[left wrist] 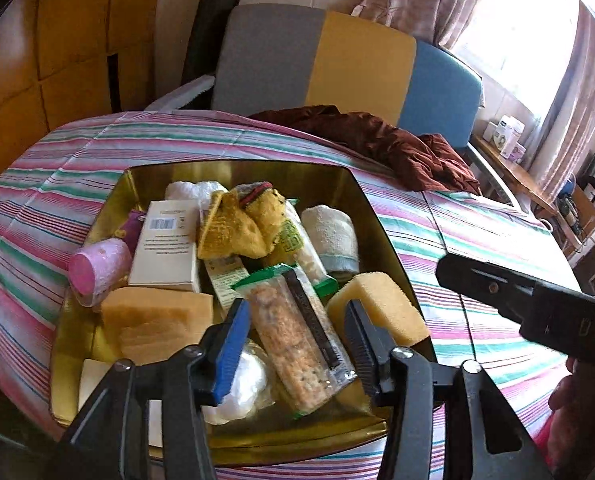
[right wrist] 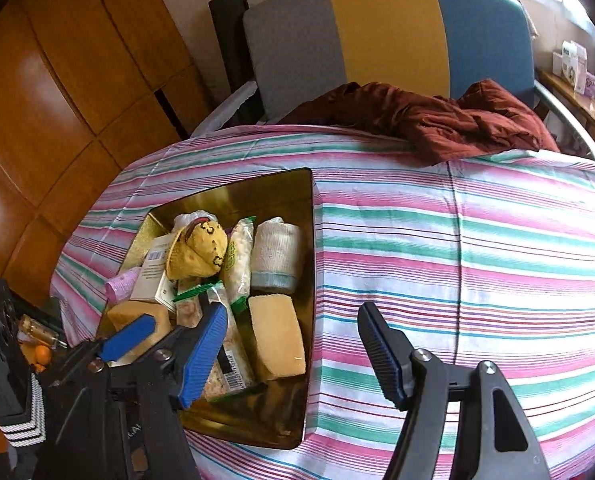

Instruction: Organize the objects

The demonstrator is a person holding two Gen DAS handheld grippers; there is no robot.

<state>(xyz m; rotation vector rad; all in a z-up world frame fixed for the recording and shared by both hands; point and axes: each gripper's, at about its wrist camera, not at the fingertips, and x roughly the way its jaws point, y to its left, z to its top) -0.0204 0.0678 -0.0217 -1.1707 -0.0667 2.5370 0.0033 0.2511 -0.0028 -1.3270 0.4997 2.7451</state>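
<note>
A gold tin (left wrist: pixel 237 172) (right wrist: pixel 233 196) lies on the striped bedsheet, full of items. Among them are a yellow sponge (left wrist: pixel 381 304) (right wrist: pixel 277 340), a second sponge (left wrist: pixel 157 320), a white carton (left wrist: pixel 165 248), a pink roll (left wrist: pixel 97 276), a yellow knitted cloth (left wrist: pixel 237 220) (right wrist: pixel 201 252) and a rolled white towel (left wrist: pixel 333 240) (right wrist: pixel 275 256). My left gripper (left wrist: pixel 297 312) hangs open over the tin's near end. A clear cracker packet (left wrist: pixel 293 340) lies between its fingers, resting on the pile. My right gripper (right wrist: pixel 293 320) stands open over the tin's right rim and holds nothing.
A crumpled maroon garment (left wrist: pixel 397 148) (right wrist: pixel 437 120) lies at the head of the bed under a grey, yellow and blue headboard (right wrist: pixel 385 32). Wooden wardrobe panels (right wrist: pixel 57 100) stand to the left. Bare striped sheet (right wrist: pixel 477 260) stretches right of the tin. A cluttered shelf (left wrist: pixel 509 140) sits by the window.
</note>
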